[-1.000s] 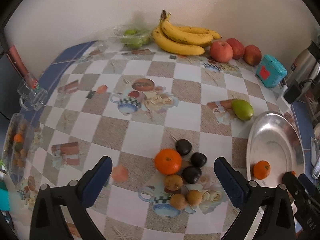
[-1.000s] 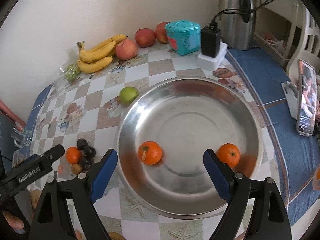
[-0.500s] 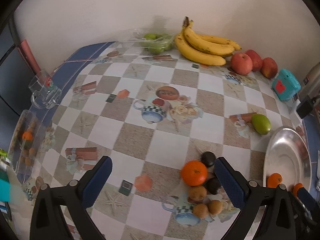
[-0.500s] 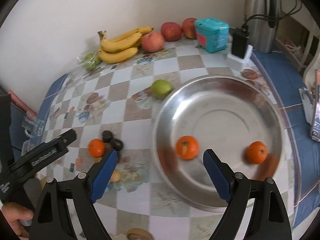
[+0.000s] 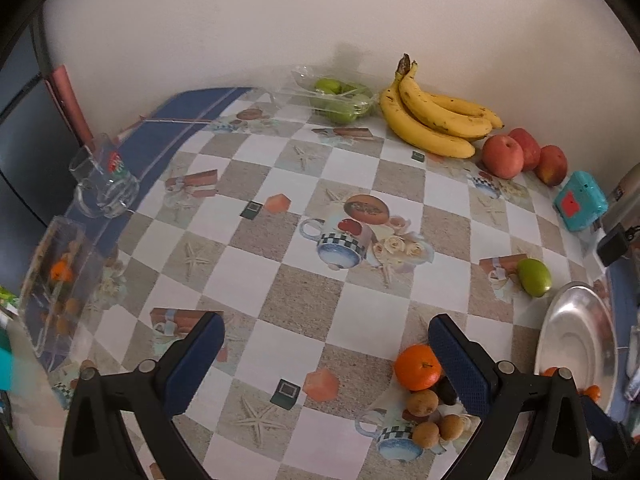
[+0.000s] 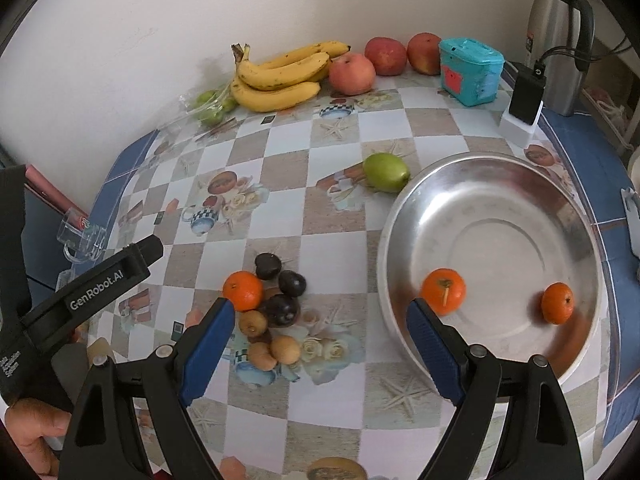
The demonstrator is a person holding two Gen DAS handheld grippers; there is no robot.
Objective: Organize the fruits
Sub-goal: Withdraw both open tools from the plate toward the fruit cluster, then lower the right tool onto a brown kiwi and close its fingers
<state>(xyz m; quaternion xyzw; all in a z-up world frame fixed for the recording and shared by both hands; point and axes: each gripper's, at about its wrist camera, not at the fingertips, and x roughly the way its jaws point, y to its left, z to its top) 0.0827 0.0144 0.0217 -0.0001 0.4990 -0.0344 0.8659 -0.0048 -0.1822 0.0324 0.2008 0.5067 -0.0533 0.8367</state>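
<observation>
Left wrist view: the left tool (image 5: 326,338) is hanging over the bench (image 5: 360,184) with its two blue pads spread wide and nothing between them. A second ago the loose fruit pile sat between the pads; now the view has swung left, so the tangerine (image 5: 418,366) is touching the right pad's inner edge, and the small brown fruits (image 5: 424,402) and a dark plum (image 5: 446,392) are sitting partly behind that pad. The steel plate (image 5: 576,336) is lying off to the tool's right near the frame edge, more cut off than before. Ahead, by the wall, the bananas (image 5: 432,120) and apples (image 5: 502,156) are lying together, and a green mango (image 5: 534,277) is resting ahead and to the right.

Right wrist view: the right tool (image 6: 320,324) is also standing wide open and holding nothing. A second ago both pads framed the steel plate (image 6: 500,184); now the tool has shifted left, and only the right pad is overlapping the plate's rim. Two tangerines, one (image 6: 444,291) just beyond that pad and the other (image 6: 557,303) further right, are sitting in the plate. The third tangerine (image 6: 243,290) and the pile of plums (image 6: 284,292) are lying just ahead of the left pad. The left tool (image 6: 100,280) is showing at the far left.
</observation>
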